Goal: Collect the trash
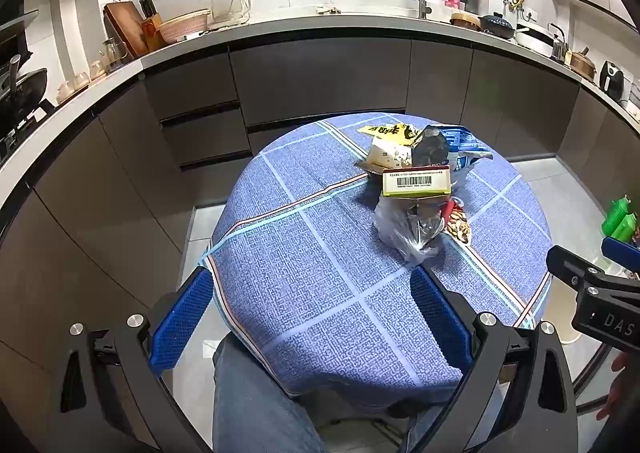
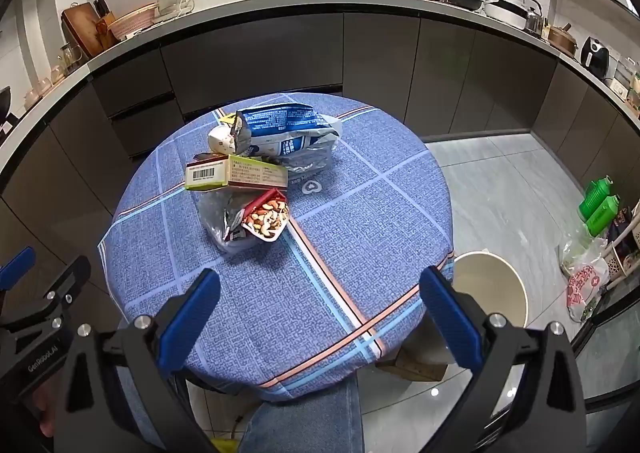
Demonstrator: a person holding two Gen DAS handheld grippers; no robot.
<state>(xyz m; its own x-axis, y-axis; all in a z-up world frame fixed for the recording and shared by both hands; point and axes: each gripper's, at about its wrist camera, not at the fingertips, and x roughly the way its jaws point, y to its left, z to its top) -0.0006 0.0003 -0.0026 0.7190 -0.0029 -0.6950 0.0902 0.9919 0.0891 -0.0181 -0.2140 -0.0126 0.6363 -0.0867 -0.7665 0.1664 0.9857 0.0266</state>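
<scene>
Two tools hang over the near edge of a round bench, both tilted downward with their blue-padded fingers spread wide and nothing between them. The left tool [image 1: 312, 317] frames the near part of the blue checked cloth [image 1: 320, 277]; the right tool [image 2: 320, 313] does the same from further right. Each camera catches the other tool at its frame edge. Below both, a person's leg in jeans [image 1: 256, 405] shows under the bench rim.

Past the tools, well apart from them, the trash sits in one heap on the far half of the bench [image 2: 360, 213]. Nearest is a crumpled clear plastic bag [image 1: 404, 229]. Against it lies one red nut packet [image 2: 266, 219], clearly seen from the right wrist but only as a sliver from the left. One flat yellow-green box [image 2: 236, 173] with a barcode rests on top of them. Behind it lie one pale cream packet [image 2: 220, 139] and one large blue and white snack bag [image 2: 288, 129]. Only the left view shows a yellow wrapper [image 1: 384, 131] at the back.

Only the right view shows one cream bin [image 2: 492, 289] on the floor just beside the bench, its opening partly hidden by the right finger. Further right stand two green bottles [image 2: 598, 203]. Dark cabinets and a cluttered kitchen counter [image 1: 320, 25] curve behind.
</scene>
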